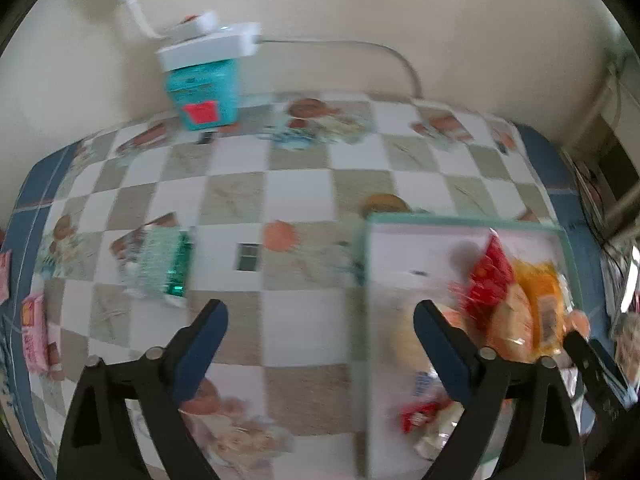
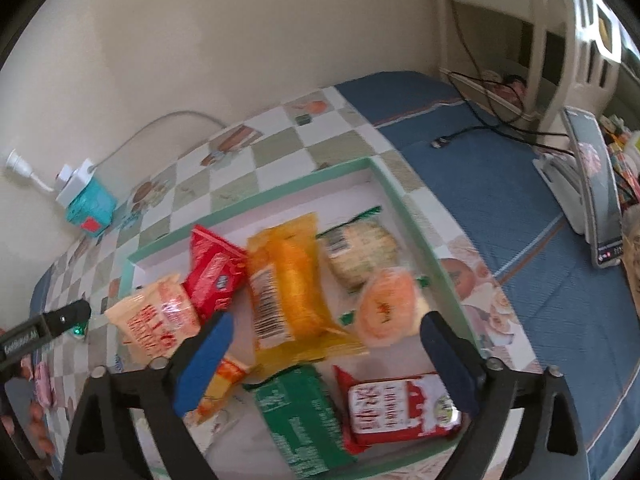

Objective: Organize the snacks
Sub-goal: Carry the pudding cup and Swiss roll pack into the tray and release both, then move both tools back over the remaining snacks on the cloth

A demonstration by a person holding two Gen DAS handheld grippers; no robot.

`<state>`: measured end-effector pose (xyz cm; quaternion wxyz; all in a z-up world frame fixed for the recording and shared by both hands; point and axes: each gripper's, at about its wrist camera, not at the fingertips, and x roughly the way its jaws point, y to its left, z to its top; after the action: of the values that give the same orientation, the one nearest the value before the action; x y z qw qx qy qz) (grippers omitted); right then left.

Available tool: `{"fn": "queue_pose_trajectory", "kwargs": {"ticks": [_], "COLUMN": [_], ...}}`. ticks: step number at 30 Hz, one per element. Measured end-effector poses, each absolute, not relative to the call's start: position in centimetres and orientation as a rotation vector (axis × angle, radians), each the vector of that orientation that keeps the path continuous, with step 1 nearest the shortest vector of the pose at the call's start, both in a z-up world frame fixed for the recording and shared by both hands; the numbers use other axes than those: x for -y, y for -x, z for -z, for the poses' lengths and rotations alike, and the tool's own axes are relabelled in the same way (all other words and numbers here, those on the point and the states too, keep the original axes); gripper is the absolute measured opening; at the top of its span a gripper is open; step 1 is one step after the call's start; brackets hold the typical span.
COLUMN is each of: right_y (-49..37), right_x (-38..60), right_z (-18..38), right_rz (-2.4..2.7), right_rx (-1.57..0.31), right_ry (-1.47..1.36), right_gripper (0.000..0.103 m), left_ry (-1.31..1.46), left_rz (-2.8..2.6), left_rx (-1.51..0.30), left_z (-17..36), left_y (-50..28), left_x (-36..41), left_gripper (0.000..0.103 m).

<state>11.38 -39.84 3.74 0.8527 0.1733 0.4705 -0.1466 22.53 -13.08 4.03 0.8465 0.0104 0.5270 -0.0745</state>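
The table [image 1: 296,184] carries a checkered cloth with printed figures. A shallow mint-rimmed tray [image 2: 384,176] lies on it, directly beneath and ahead of the right gripper [image 2: 328,334]. The fingers [image 2: 206,354] of this gripper stand wide apart with nothing pressed between them. Between and just beyond them lie an orange packet [image 2: 288,280], a round pale snack [image 2: 362,252] and a peach-coloured bun [image 2: 386,304]; a red packet [image 2: 214,270] sits beyond the left finger, a green packet [image 2: 300,416] and a red-and-white packet [image 2: 396,408] nearer the camera. The left gripper [image 1: 320,320] is likewise fully open and empty, over bare cloth beside the tray. A green, apparently foil-wrapped snack [image 1: 160,266] lies blurred beyond its left finger.
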Motion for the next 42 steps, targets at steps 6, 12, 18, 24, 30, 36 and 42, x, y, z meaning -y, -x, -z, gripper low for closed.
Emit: {"fn": "queue_pose_trajectory", "kwargs": {"ticks": [6, 12, 18, 24, 30, 36, 42], "right_y": [-12.5, -13.1, -14.2, -15.3, -16.5, -17.4, -18.6], "right_x": [35.2, 30.2, 25.0, 19.9, 16.5, 13.3, 10.3], "right_z": [-4.6, -6.2, -7.4, -7.9, -8.1, -8.2, -6.9], "right_rz": [0.211, 0.106, 0.004, -0.082, -0.153, -0.198, -0.234], "right_rx": [-0.972, -0.901, -0.891, -0.905, -0.916, -0.913, -0.961], "right_ry": [-0.289, -0.221, -0.18, -0.11, -0.091, -0.032, 0.024], "right_gripper": [0.103, 0.103, 0.103, 0.103, 0.103, 0.103, 0.103], "left_ry": [0.051, 0.135, 0.185, 0.238, 0.301, 0.328, 0.309], "left_rz": [0.041, -0.073, -0.194, -0.292, -0.376, -0.44, -0.472], "left_rx": [-1.083, -1.041, -0.992, -0.948, -0.915, -0.865, -0.835], "left_z": [-4.5, -5.4, -6.6, -7.6, -8.2, -8.5, -8.3], "left_y": [-23.1, -22.8, -21.6, -20.0, -18.1, -16.3, -15.7], "left_x": [8.0, 1.8, -4.2, -10.0, -15.6, -19.5, -21.3], "left_gripper": [0.095, 0.098, 0.099, 0.099, 0.099, 0.099, 0.099]}}
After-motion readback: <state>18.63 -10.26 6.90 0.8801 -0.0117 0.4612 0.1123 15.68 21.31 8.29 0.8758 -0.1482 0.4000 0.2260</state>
